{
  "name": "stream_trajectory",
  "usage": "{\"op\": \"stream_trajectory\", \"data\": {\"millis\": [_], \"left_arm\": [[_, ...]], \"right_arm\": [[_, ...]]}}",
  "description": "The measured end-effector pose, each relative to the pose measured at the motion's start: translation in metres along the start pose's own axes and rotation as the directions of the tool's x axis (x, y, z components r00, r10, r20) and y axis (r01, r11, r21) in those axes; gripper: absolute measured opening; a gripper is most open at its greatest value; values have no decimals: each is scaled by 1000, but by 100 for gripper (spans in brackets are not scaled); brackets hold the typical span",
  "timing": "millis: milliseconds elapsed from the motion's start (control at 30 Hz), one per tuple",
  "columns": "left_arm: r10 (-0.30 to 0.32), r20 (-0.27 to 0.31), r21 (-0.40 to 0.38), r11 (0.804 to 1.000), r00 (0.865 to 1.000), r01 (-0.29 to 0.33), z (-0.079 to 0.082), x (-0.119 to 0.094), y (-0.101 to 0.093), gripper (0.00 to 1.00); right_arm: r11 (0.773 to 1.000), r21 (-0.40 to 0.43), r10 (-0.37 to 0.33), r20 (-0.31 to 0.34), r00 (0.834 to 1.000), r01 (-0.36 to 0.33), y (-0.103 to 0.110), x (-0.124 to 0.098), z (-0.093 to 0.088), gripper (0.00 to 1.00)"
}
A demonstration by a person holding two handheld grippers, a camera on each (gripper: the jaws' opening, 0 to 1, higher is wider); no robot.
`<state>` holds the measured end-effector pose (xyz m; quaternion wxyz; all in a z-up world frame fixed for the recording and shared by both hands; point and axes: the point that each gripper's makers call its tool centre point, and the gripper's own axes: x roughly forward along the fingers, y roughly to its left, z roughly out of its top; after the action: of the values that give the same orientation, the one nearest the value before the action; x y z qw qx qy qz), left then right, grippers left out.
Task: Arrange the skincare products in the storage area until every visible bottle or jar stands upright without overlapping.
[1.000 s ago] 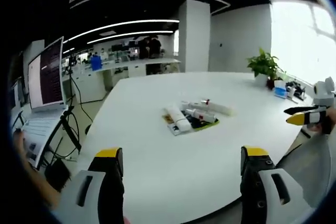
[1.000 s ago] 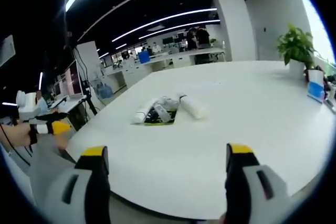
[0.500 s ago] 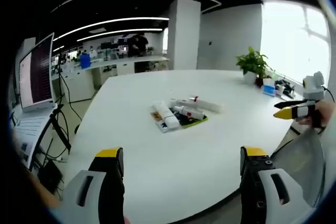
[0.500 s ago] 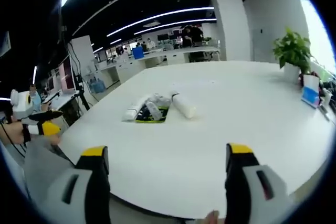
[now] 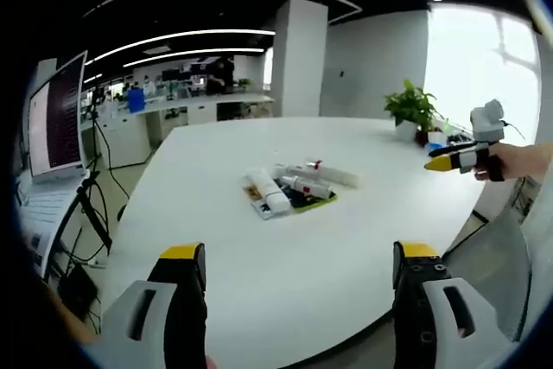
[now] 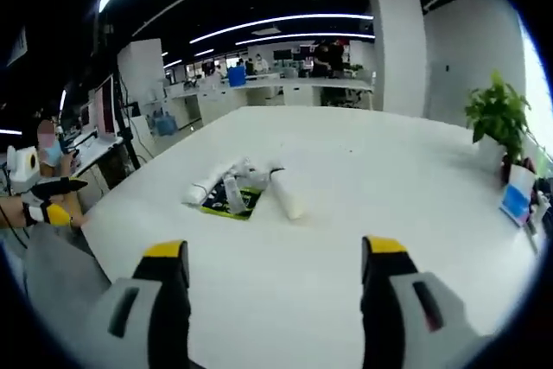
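Several skincare products (image 5: 289, 189) lie on their sides in a loose heap on a dark mat with a yellow-green edge (image 5: 321, 203), none standing, out on the white table (image 5: 285, 283) well ahead of both grippers.

Table: broad, bare around the heap; a potted plant (image 5: 415, 108) stands far beyond, ahead and to the right of the left gripper's jaws.

Heap: in the right gripper view the products (image 6: 238, 187) touch and overlap; the white tube (image 6: 286, 194) lies at the side nearest that gripper's line, slightly apart from the rest.

Risks, as judgement:
- The items are round-bodied and lying flat; a nudge from a jaw would likely roll one across the smooth top, away from the mat.
- Because they overlap, lifting one may drag or tip its neighbours.
- Slim tubes set on end would probably be top-heavy and fall again if released askew.

Left gripper (image 5: 294, 270): jaws spread wide, nothing between them, touching nothing; held short of the table's near edge.

Right gripper (image 6: 275, 261): jaws likewise wide apart and empty, clear of the table surface. It also appears in the left gripper view (image 5: 449, 162), off to the right, in a person's hand.
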<state>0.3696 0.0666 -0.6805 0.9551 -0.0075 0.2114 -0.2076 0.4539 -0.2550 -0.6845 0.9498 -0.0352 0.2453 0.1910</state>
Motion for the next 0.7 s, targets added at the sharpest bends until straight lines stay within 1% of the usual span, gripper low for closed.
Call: {"op": "stream_trajectory", "data": {"millis": [100,200,300,500,567,700], "left_arm": [[3,-2,-9,1000,1000,-3,-1,0,2,87],[3,-4,-25,1000,1000,-3,-2,1,5,87],[12,-1,-36,999,1000,-12,-2,2,8,87],[26,0,-51,998,1000,-26,-2,2,10,87],[25,-2,-50,998,1000,-25,-2,2,10,87],[22,-7,-46,999,1000,-22,-3,3,9,87]], "right_arm": [[999,-47,16,-29,999,-18,-5,13,1,82],[996,-75,38,-55,998,-42,-9,26,3,81],[992,-109,51,-71,996,-58,-12,37,11,80],[984,-154,71,-93,993,-85,-21,58,22,80],[982,-165,75,-101,992,-91,-21,63,23,79],[974,-193,92,-138,986,-118,-19,73,23,78]]}}
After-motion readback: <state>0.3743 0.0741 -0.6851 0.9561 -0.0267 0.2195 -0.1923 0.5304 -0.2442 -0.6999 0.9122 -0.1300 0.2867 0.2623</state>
